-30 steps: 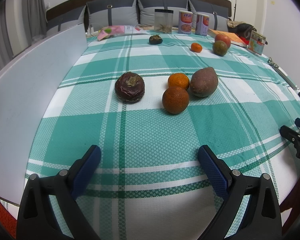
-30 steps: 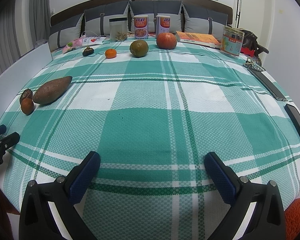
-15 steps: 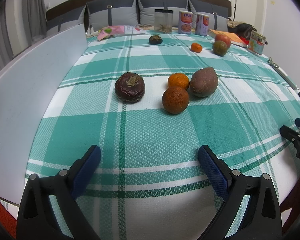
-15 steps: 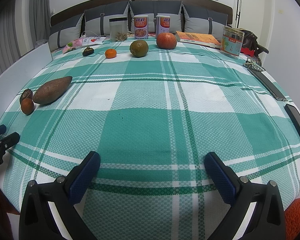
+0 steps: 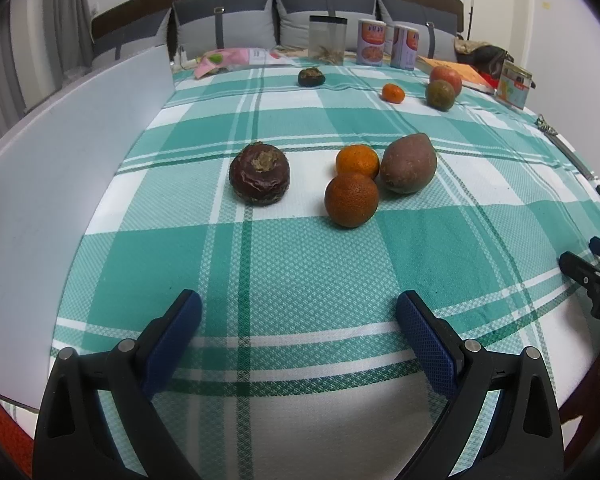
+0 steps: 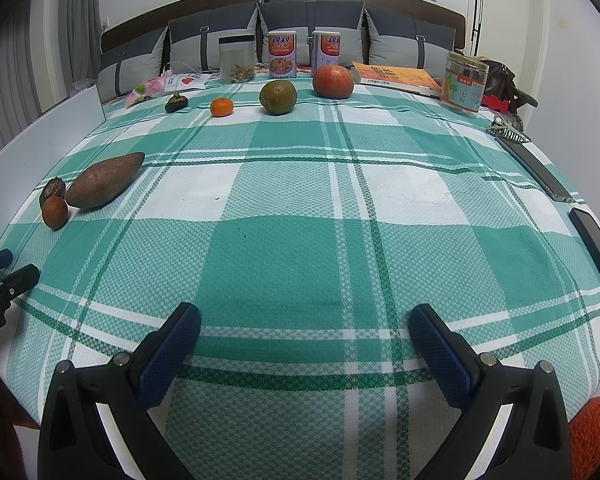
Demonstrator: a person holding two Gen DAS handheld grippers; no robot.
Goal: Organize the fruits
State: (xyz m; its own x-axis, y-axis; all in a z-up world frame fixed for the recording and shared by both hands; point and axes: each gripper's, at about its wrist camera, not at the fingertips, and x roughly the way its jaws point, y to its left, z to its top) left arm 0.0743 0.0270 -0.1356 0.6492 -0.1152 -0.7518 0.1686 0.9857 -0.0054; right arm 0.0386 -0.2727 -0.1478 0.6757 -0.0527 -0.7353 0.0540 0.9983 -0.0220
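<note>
On the green plaid tablecloth (image 5: 300,264) lie a dark wrinkled fruit (image 5: 259,178), two oranges (image 5: 351,199) (image 5: 357,161) and a brown sweet potato (image 5: 408,168), close ahead of my left gripper (image 5: 299,312), which is open and empty. A far row holds a small dark fruit (image 6: 176,103), a small tangerine (image 6: 221,107), a green-brown fruit (image 6: 278,97) and a red apple (image 6: 333,82). My right gripper (image 6: 304,324) is open over bare cloth; the sweet potato (image 6: 105,179) lies far to its left.
Two cans (image 6: 282,54) (image 6: 326,53), a clear jar (image 6: 237,59), a book (image 6: 396,76) and a tin (image 6: 463,86) line the back edge. A white board (image 5: 60,168) stands along the left. A hair clip (image 6: 506,125) and phones (image 6: 596,240) lie at the right.
</note>
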